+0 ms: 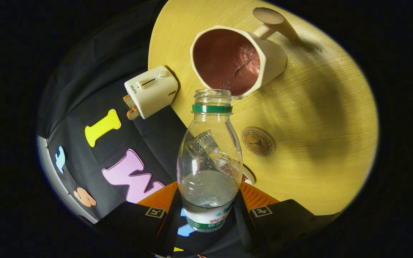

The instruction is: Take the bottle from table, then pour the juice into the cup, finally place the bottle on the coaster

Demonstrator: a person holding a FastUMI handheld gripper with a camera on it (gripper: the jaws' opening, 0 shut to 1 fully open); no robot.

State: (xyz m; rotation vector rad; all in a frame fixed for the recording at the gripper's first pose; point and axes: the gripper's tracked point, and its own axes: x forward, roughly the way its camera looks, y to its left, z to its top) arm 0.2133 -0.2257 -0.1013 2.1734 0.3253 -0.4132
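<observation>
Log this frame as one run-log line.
phase: pouring | jaws: shut on clear plastic bottle | bottle: uncapped, mouth at rim of cream mug | round wooden coaster: bare | gripper

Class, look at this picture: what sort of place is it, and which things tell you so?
Probably a staged kitchen-table booth: a pale wooden table against black cloth carries a cream toaster and cream mug, while the gripper holds a clear plastic bottle.

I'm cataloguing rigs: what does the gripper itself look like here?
The gripper has two broad, blocky jaws. Each carries a small square tracking marker on its upper face, with ribbed panels on the inner sides. No cables or sleeve can be made out.
</observation>
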